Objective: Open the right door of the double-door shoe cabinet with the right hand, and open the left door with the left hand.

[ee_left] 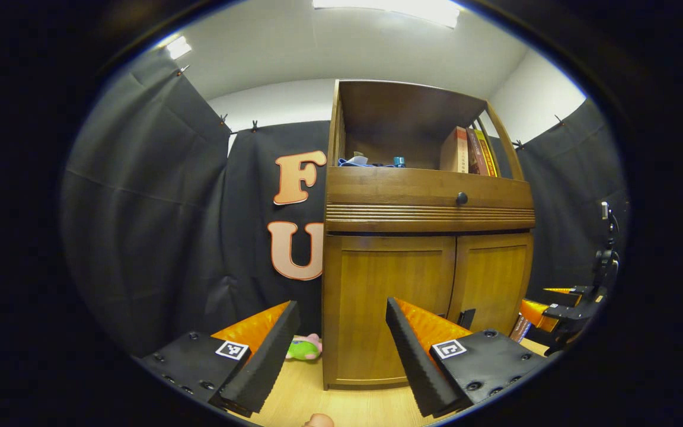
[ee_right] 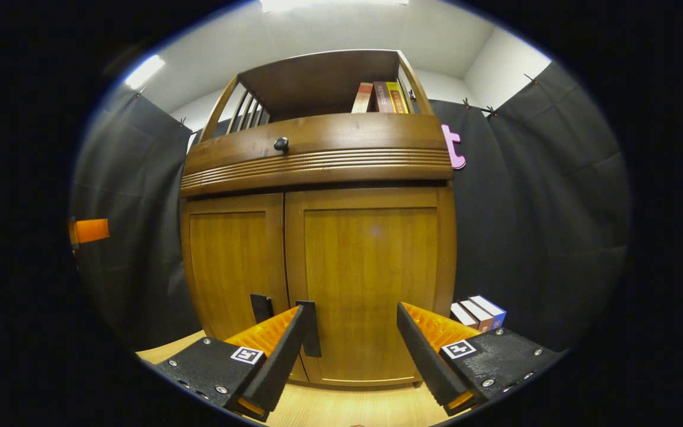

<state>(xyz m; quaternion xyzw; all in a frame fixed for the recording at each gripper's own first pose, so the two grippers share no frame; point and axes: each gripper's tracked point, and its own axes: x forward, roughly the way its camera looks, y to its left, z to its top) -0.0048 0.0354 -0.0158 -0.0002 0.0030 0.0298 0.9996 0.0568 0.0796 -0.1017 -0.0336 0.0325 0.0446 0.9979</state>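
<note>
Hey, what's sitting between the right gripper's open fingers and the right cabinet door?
Nothing. In the right gripper view the right gripper faces the right door across bare air and light wood floor; the door's dark handle stands beside its left finger.

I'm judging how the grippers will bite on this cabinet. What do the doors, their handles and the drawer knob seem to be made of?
Right door and left door: apparently wood or veneer, grain under a soft sheen. Door handles: flat dark tabs, matte, possibly metal or plastic. Drawer knob: small, dark, rounded, slightly glossy; material unclear. Both grippers, right and left, hang open.
</note>
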